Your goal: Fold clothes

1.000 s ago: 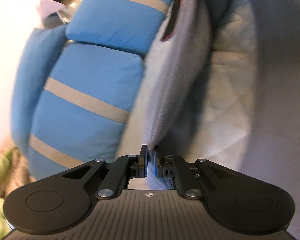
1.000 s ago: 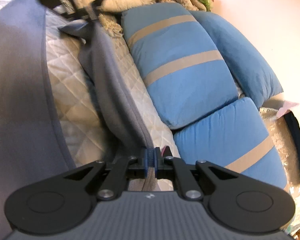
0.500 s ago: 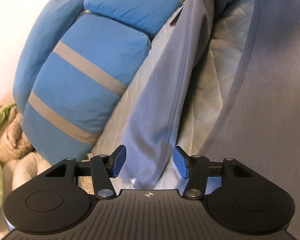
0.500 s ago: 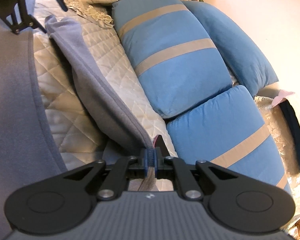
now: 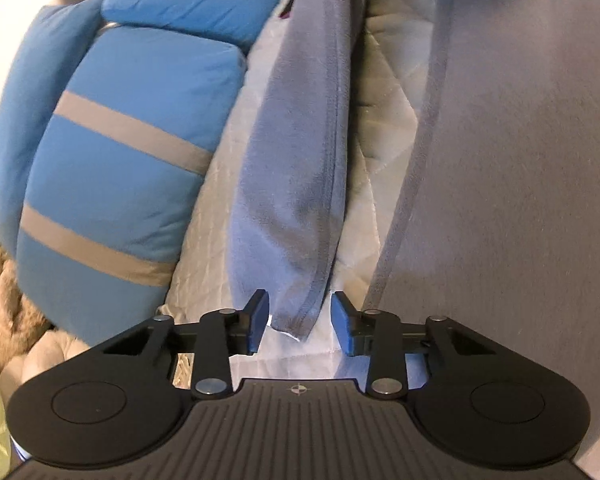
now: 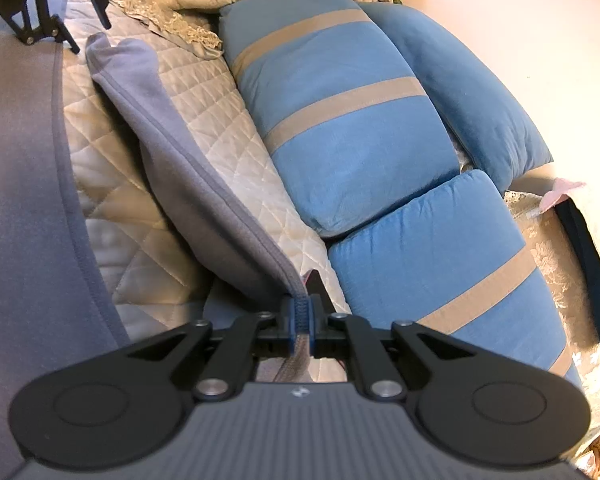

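Grey-blue garment (image 6: 24, 200) spread over the quilted cream bed cover (image 6: 112, 184), blue striped cushions (image 6: 340, 120) alongside. One long strip of it (image 5: 296, 168) runs between the two claws. Right claw (image 6: 300, 320) clamped tight on the strip's ribbed hem. Left claw (image 5: 300, 322) partly open, jaws closing; strip's end lies between its pads (image 5: 258, 320), not pinched.

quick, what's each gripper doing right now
left gripper: open, fingers closing around the grey garment corner, not gripping.
right gripper: shut on the garment's edge.
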Tool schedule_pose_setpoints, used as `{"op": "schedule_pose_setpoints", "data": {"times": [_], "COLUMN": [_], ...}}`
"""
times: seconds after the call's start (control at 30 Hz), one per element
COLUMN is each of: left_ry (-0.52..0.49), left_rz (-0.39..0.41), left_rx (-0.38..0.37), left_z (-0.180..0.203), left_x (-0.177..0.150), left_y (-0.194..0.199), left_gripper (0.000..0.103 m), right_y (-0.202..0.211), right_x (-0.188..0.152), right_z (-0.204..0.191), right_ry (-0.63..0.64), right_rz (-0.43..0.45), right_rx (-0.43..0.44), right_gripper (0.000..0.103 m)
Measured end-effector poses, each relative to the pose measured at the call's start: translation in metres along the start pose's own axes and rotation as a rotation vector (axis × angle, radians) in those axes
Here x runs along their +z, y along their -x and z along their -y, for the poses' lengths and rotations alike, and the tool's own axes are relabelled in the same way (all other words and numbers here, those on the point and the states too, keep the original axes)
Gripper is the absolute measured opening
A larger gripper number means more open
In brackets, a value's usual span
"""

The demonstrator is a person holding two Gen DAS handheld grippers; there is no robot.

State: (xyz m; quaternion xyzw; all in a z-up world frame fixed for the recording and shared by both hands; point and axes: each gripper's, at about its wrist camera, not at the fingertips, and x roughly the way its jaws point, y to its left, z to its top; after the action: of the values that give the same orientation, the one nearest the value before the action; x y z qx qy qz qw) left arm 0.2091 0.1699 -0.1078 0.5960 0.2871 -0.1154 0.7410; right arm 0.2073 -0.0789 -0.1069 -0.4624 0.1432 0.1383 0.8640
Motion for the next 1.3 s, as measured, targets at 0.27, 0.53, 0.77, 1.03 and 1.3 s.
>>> {"op": "schedule_pose_setpoints", "data": {"times": [0.27,0.53,0.77,1.03,1.3], "left_ry": [-0.090,-0.154,-0.157,-0.156,-0.142], "left_rz": [-0.010,-0.002,-0.036,-0.056,-0.148], "left_rx": [-0.031,0.089,0.093,-0.011,-0.063], "left_z": [0.016,-0.016,-0.025,0.013,0.002], "left_x": [0.003,-0.029,-0.056,-0.068,-0.082], "left_y": [-0.006,-0.003,0.019,0.044,0.038], "left_gripper": [0.007,0.005,0.005,0.005,0.020], "right_y": [0.000,0.010,0.040,0.066,0.078], "right_x": [0.001,0.003,0.010,0.000,0.002], "right_z": [-0.001,-0.001,-0.008,-0.010,0.012], "right_ry": [0.001,-0.006,0.082,0.057,-0.118], "right_rz": [0.003,0.035,0.116,0.155,0.197], "right_rx": [-0.001,0.067,0.329,0.583,0.557], "right_gripper": [0.007,0.006,0.006,0.053,0.084]}}
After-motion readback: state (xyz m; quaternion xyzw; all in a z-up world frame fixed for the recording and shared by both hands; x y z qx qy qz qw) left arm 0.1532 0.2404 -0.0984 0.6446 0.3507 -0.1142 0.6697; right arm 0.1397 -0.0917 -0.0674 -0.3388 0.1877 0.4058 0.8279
